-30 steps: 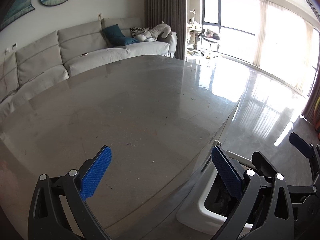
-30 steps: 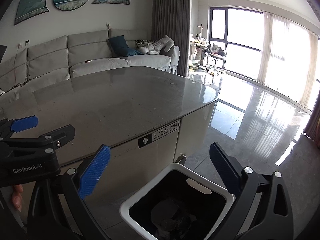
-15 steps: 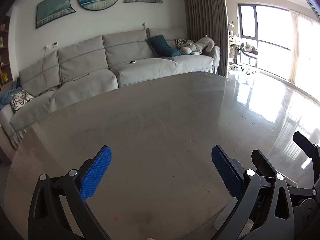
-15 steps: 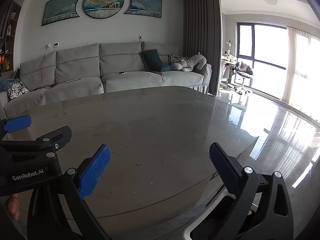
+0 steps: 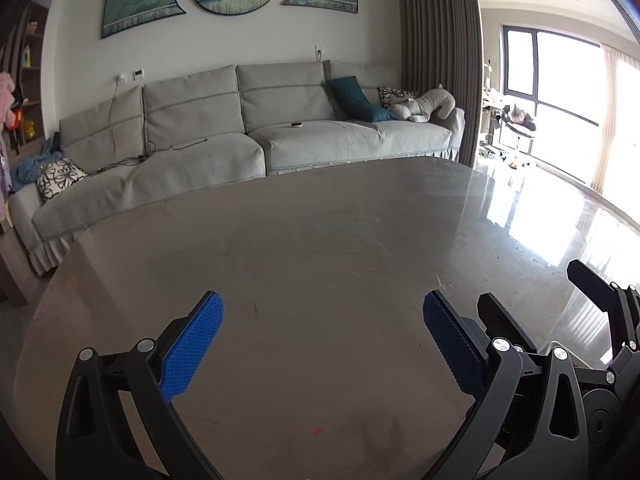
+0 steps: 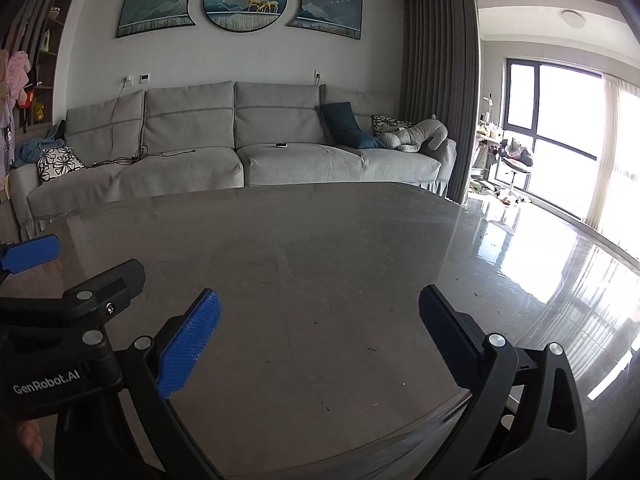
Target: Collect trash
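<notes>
left gripper: black two-finger gripper with blue textured pads (image 5: 322,342), jaws spread wide, nothing between them, above the tabletop
table: grey glossy stone-look table with rounded far edge (image 5: 320,240), small dark specks and a red mark on it; no sizeable trash visible on it
right gripper: matching black two-finger gripper with blue pads (image 6: 318,334), jaws wide apart, holding nothing, just beside left gripper
sofa: light grey fabric sofa (image 6: 240,148) behind table
trash bin: can't tell, only a white bit at table's right edge
floor: shiny grey tiled floor (image 6: 568,264), far right
</notes>
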